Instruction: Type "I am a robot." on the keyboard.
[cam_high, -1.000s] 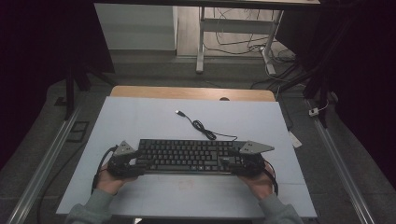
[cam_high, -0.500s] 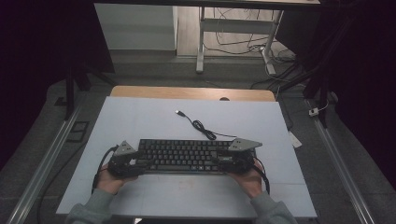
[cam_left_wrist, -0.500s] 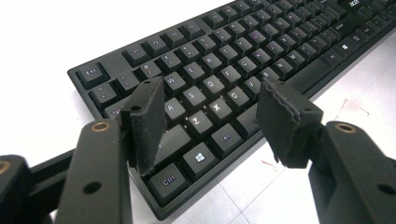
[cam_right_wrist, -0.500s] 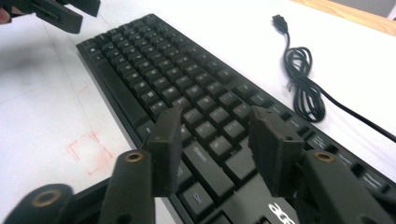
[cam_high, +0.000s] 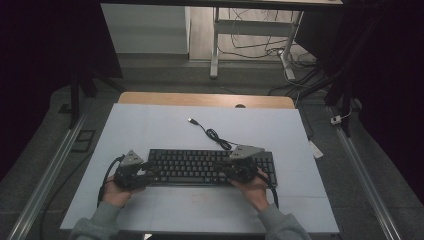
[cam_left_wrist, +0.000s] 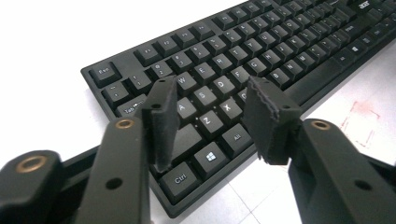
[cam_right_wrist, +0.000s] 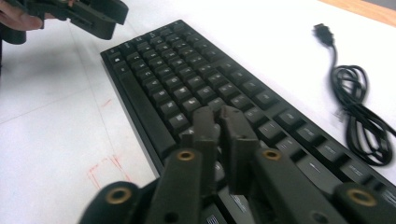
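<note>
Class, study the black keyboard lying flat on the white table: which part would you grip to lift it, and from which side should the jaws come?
Probably the short ends of the keyboard, one gripper coming in level from each side. It is long, thin and flat, so an end edge likely fits between jaws. The left gripper stands open at the Ctrl end; the right gripper is shut over the keys.

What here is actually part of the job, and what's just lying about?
In use:
- keyboard
- left gripper, jaws apart above the keys, just been closing
- right gripper, jaws together over the keys

Lying about:
- coiled cable with plug
- white table
</note>
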